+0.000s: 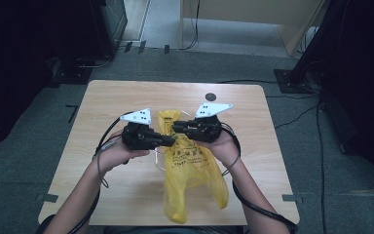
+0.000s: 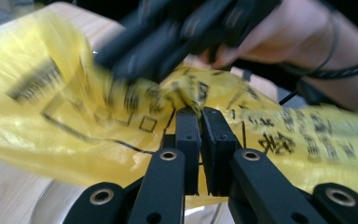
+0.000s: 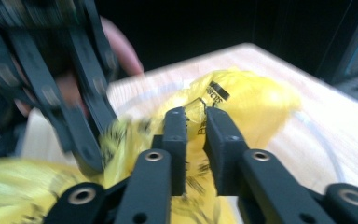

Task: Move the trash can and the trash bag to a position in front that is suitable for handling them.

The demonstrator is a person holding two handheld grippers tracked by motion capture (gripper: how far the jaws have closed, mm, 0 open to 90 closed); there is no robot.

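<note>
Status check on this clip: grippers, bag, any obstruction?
Left gripper shut on yellow bag. Right gripper pinching a fold of it, jaws nearly shut. Bag lies on table, over a clear ring. Nothing in the way.

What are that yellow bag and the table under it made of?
The yellow bag looks like thin plastic film: glossy, crinkled, slightly see-through, with black print. The table looks like pale wood or a wood-grain laminate, smooth and matte; which of the two the pictures leave open.
</note>
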